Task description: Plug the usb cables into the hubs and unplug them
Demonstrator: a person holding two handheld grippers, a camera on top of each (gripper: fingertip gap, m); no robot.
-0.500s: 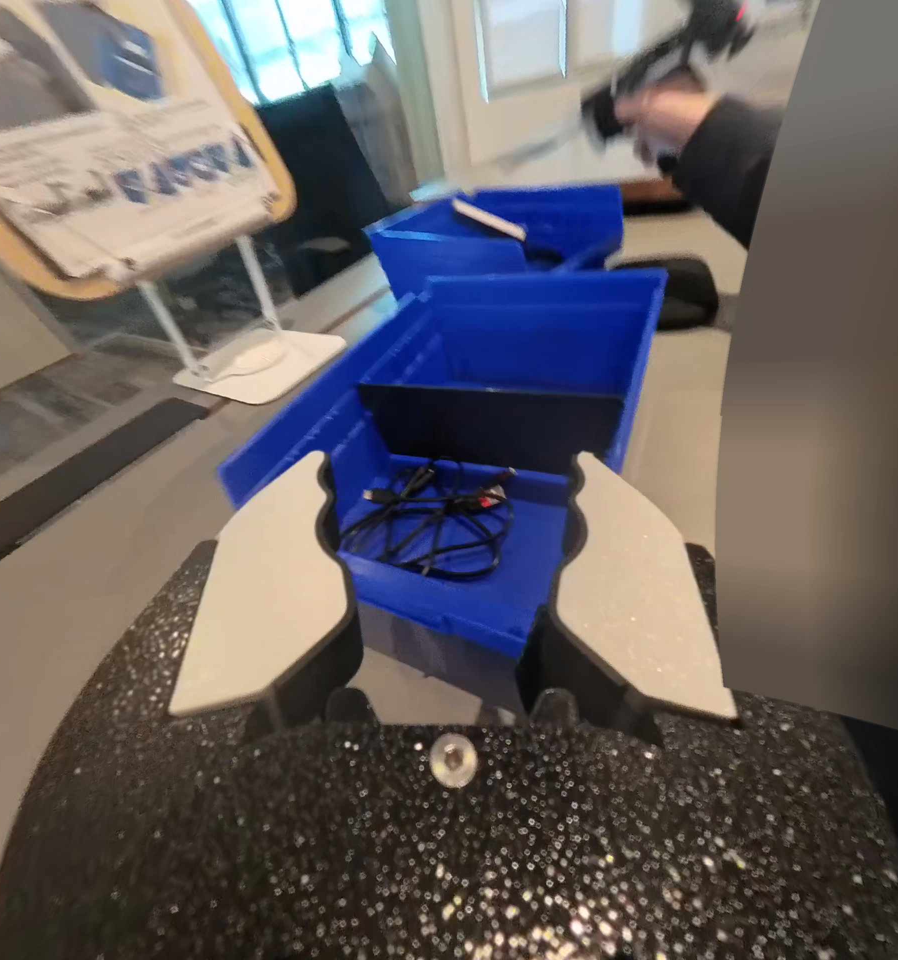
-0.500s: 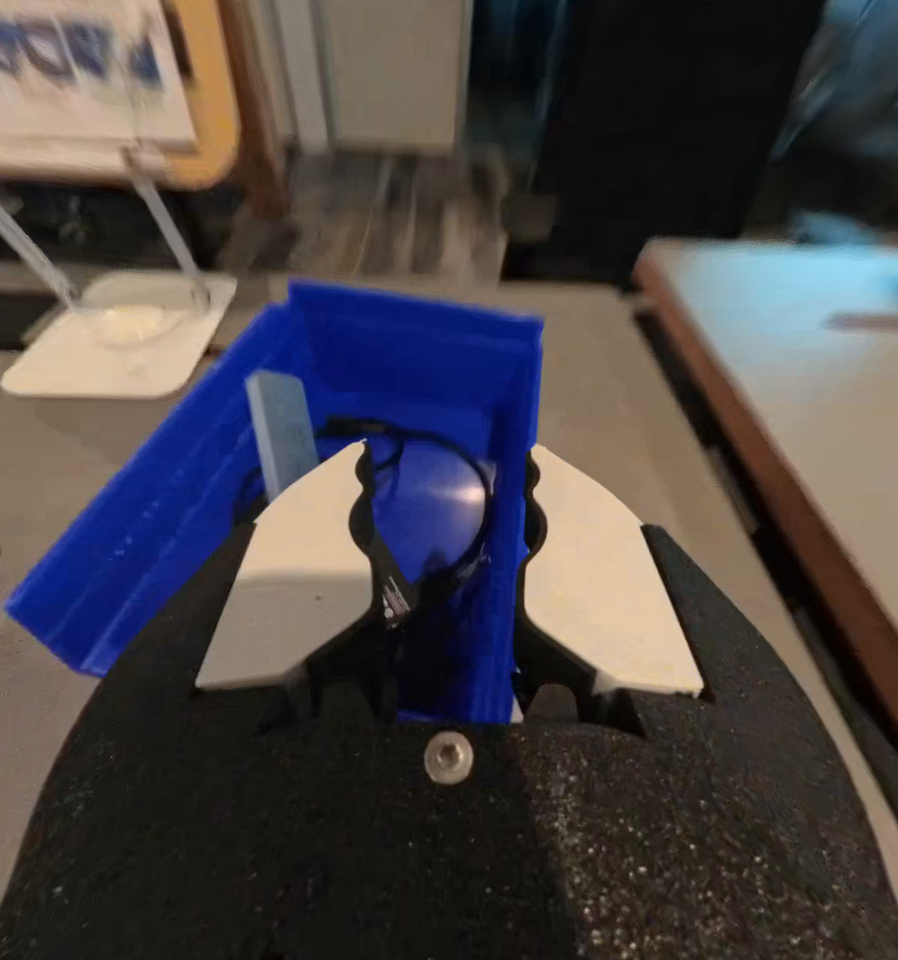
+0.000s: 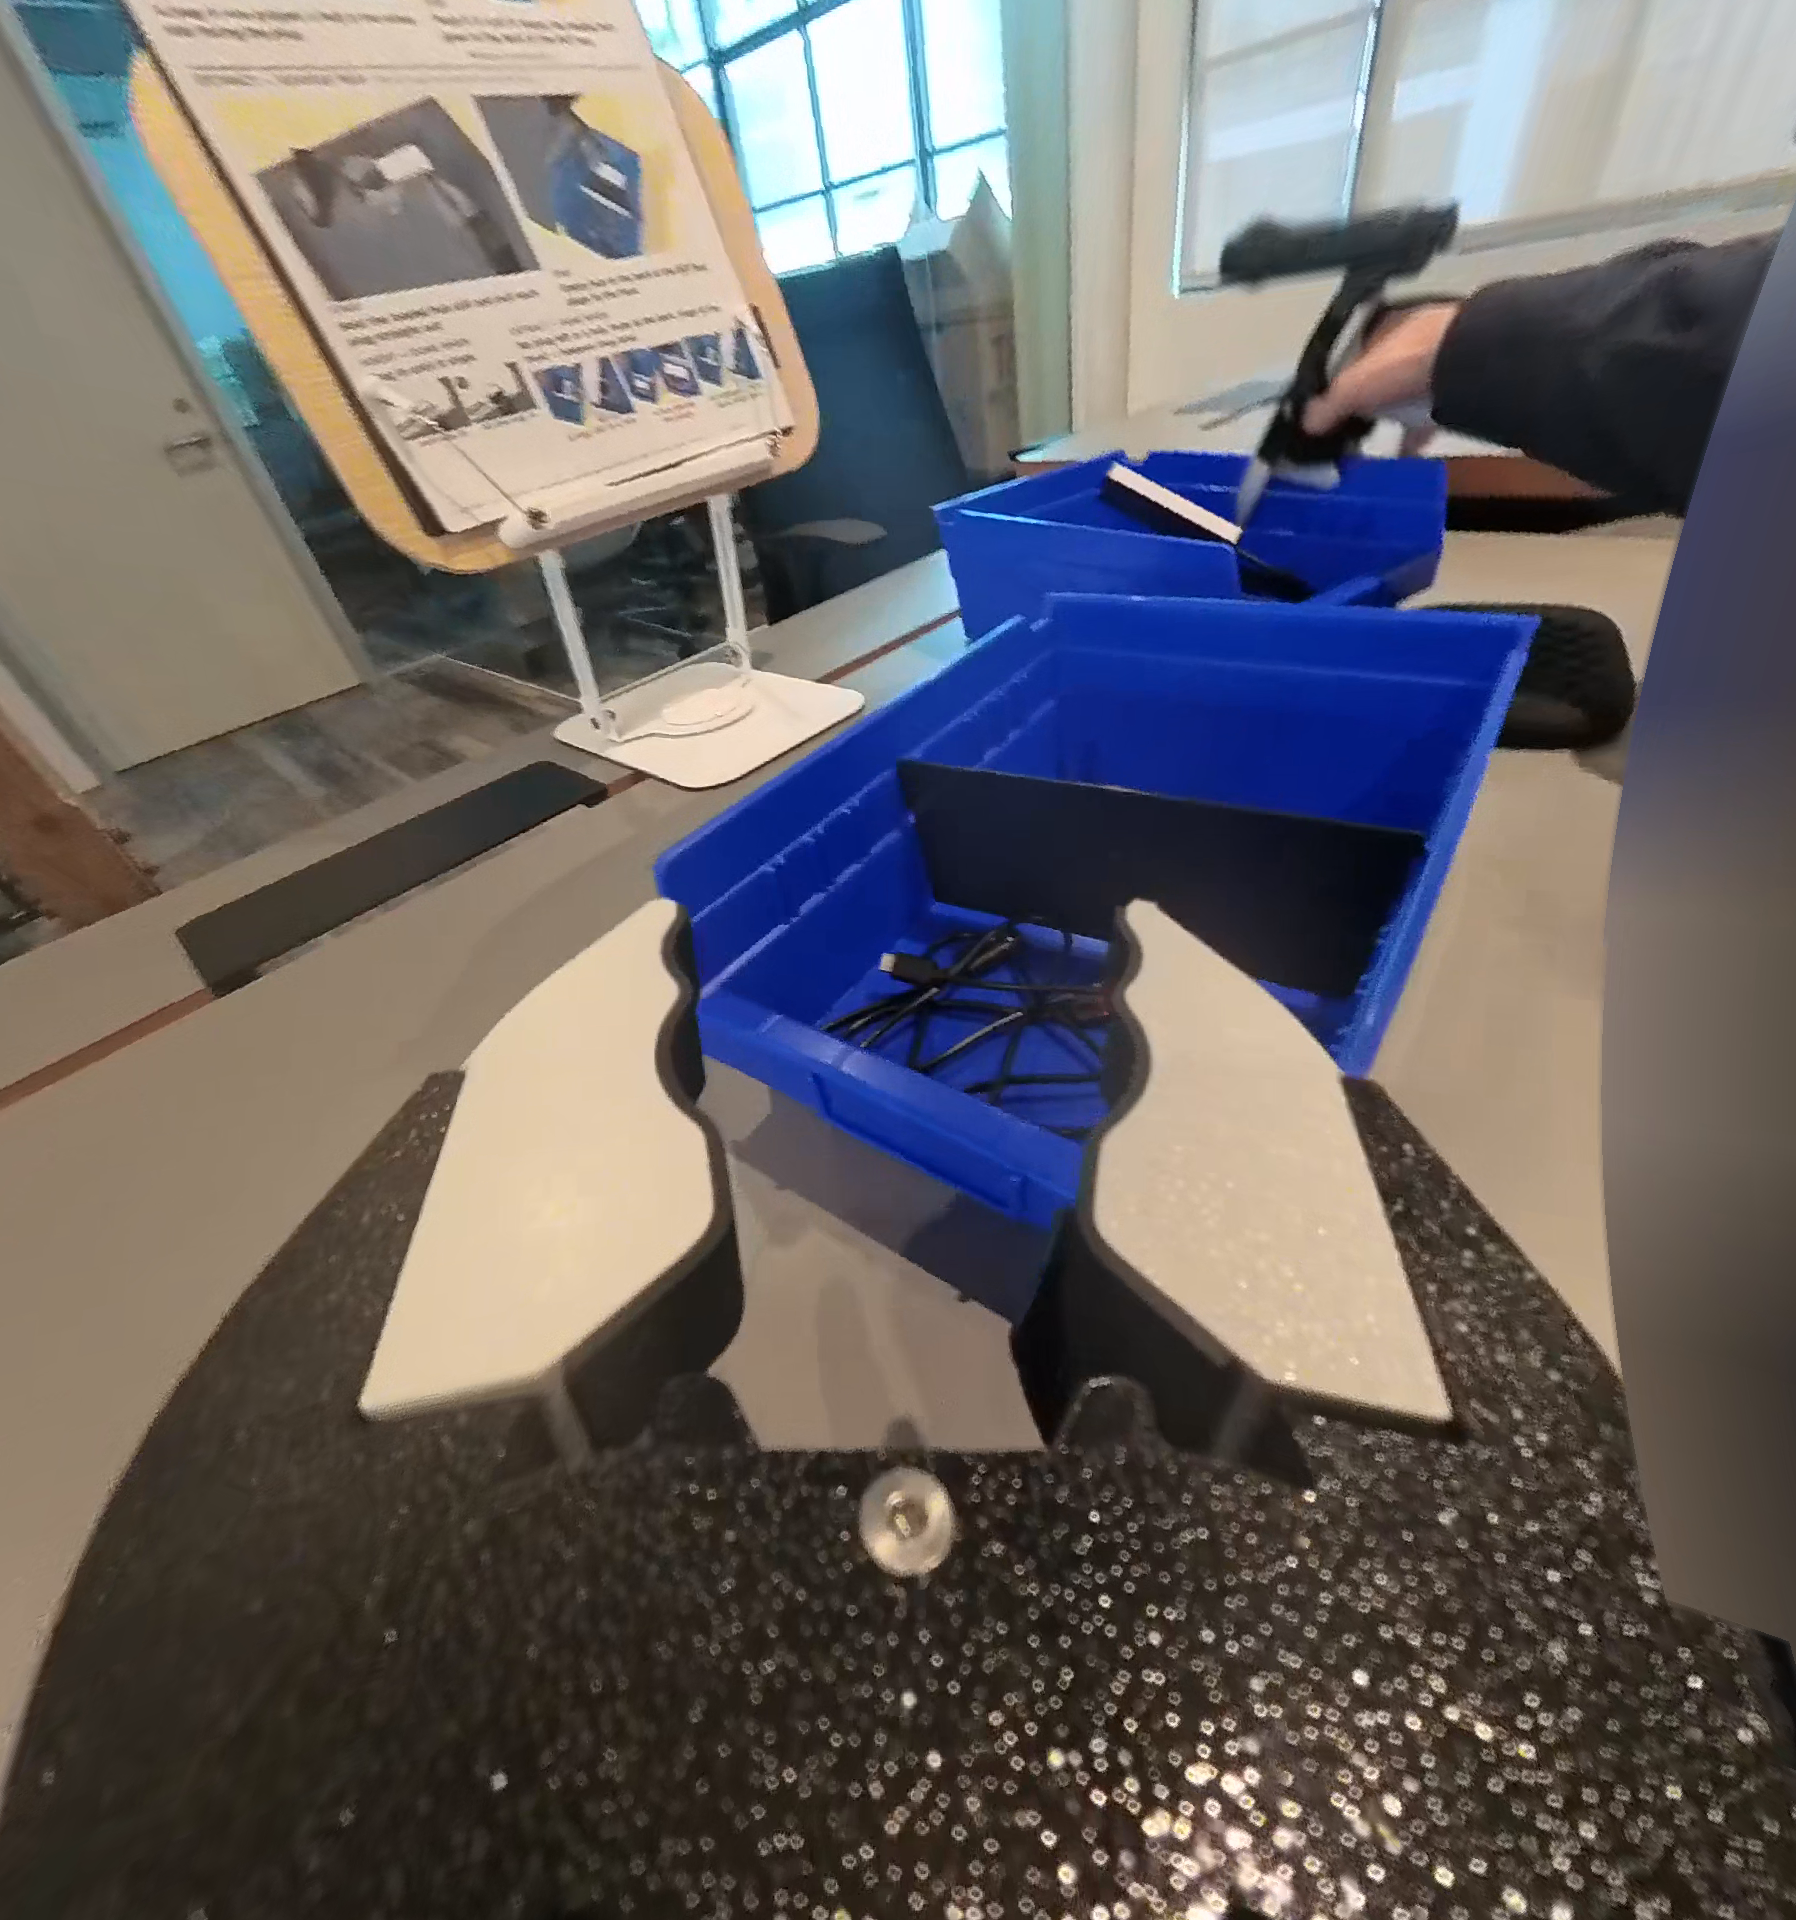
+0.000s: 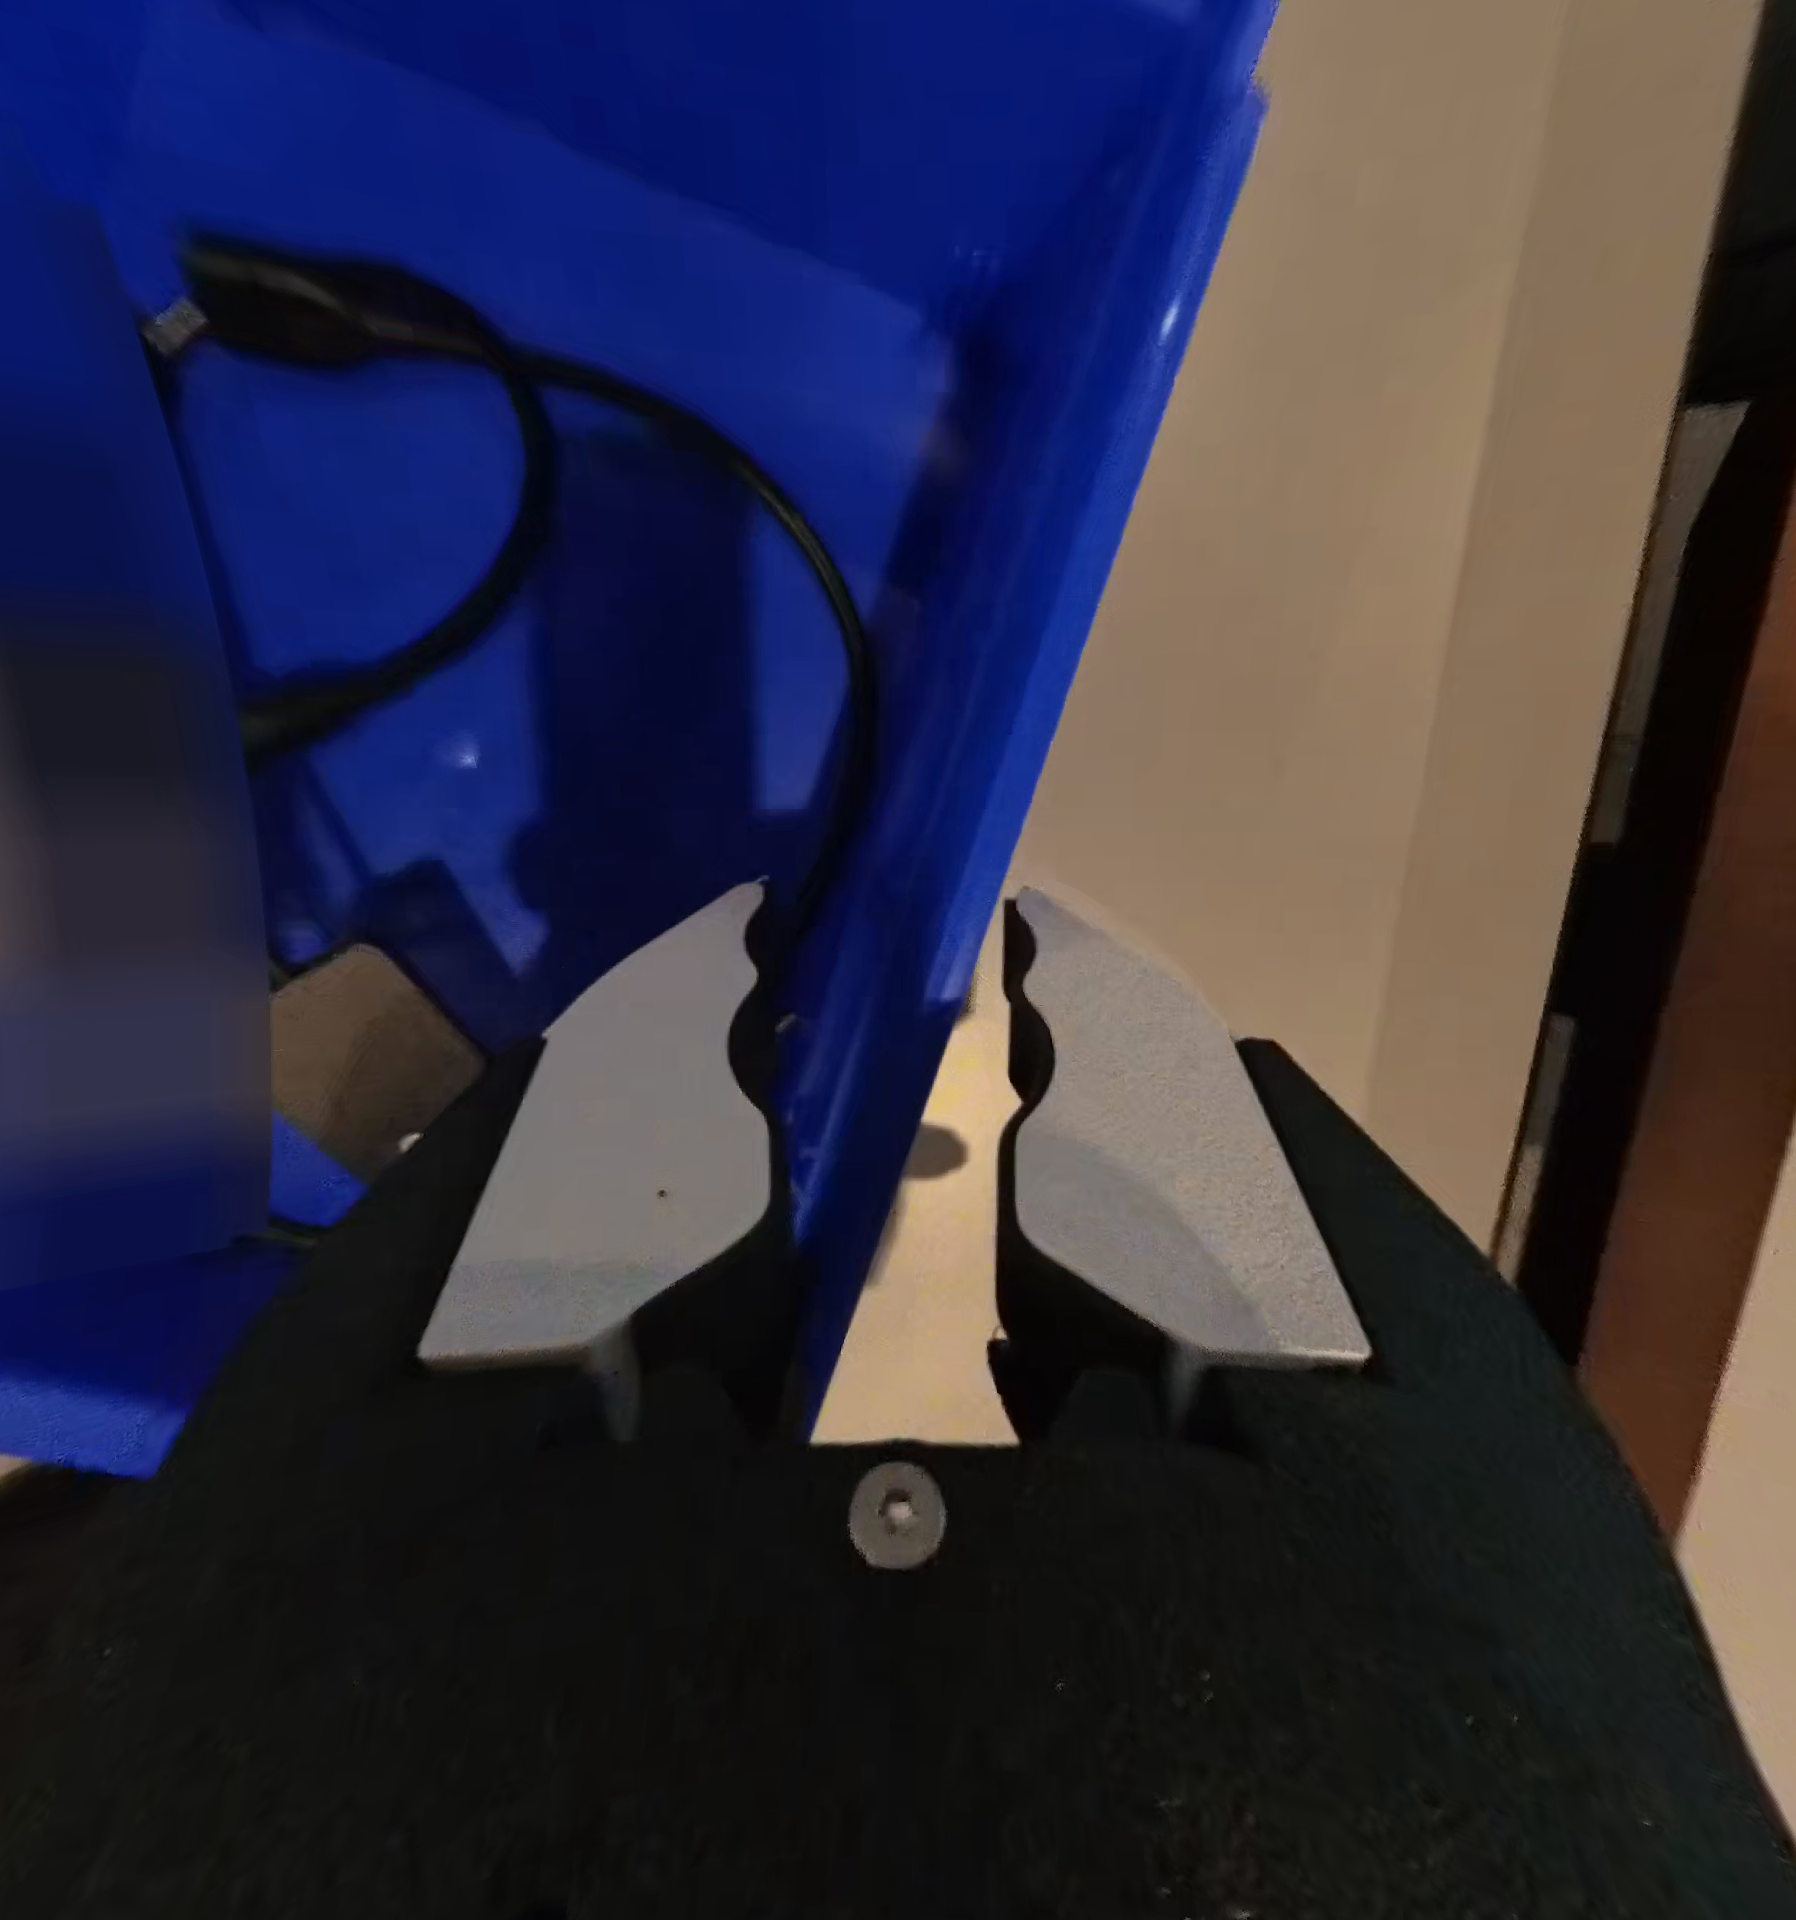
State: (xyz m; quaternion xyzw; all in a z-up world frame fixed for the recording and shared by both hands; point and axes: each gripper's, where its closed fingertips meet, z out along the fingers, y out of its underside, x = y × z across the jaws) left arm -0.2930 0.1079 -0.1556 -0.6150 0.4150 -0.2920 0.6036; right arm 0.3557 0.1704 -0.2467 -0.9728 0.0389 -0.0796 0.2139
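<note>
above the grey table (image 3: 250,1143), your left gripper (image 3: 899,1023) spread apart before a blue bin (image 3: 873,1101) of black cables (image 3: 977,997), your right gripper (image 4: 883,1039) spread apart astride a second blue bin's wall (image 4: 1029,520)

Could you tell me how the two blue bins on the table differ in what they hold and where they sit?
The near blue bin has a black divider, with a tangle of black cables in front of it; the far blue bin holds a slanted white-edged slab. The open left hand-held gripper faces the near bin; the right hand-held gripper reaches into the far one. Both share colour and table.
</note>
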